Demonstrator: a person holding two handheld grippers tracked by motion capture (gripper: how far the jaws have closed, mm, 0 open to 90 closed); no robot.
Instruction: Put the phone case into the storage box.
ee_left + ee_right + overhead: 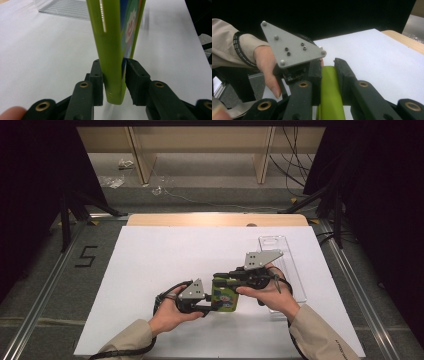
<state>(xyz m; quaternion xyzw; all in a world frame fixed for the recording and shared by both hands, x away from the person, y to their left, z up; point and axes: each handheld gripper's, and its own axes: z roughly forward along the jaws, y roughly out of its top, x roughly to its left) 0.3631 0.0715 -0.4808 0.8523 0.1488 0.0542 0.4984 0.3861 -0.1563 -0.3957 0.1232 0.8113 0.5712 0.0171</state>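
Two grippers meet on one thing here, a lime-green case [223, 295] with a cartoon print on its face, held just above the white table sheet [165, 260] at about five o'clock from the sheet's centre.

Behind it, toward two o'clock, lies a clear plastic tray [280, 251] flat on the sheet, and that looks like the likely destination.

The right gripper [328, 65] comes in from three o'clock, roughly level, and is clamped on the case's green edge; its jaws sit tight on both sides with no gap. The left gripper [112, 75] comes in from nine o'clock, the hand low over the sheet with the wrist near level. Its pads [136, 75] flank the case's narrow lower end. The left pad lies against the green wall. The right one is touching or very nearly so, and the close view is too blurred to settle it, though I read it as a grip just taken.

To do this step well, let the left jaws finish seating squarely across the thin edge before the right lets go, so the case never hangs from a corner. The glossy plastic may slip, so grip on the flat sides rather than the rounded rim. Keep both wrists still during the handover and hold the case upright, because a twist between two clamped grippers would lever it out of one of them.
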